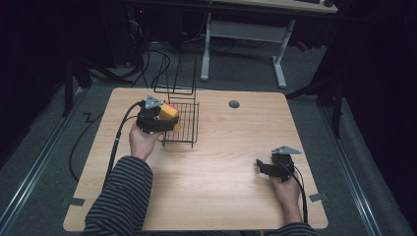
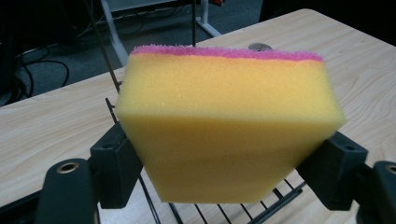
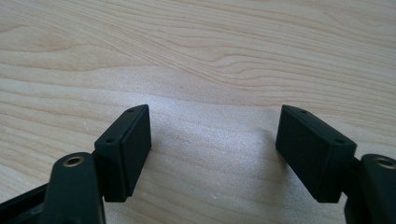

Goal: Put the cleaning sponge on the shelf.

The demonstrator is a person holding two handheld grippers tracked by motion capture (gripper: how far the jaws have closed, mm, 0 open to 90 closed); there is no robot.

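sponge (image 2: pixel 224 126) hides most of wire rack (image 2: pixel 224 212) | rack's top cut off by frame edge

A light wood-grain rectangular table (image 1: pixel 216 167) stands on grey floor. A black wire rack (image 1: pixel 181 125) sits on its far left part. A small round grey grommet (image 1: pixel 234 104) is set near the far edge.

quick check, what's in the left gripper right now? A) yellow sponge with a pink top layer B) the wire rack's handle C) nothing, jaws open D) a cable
A: the left gripper has its jaws closed on the sides of the yellow sponge, held over the wire rack.
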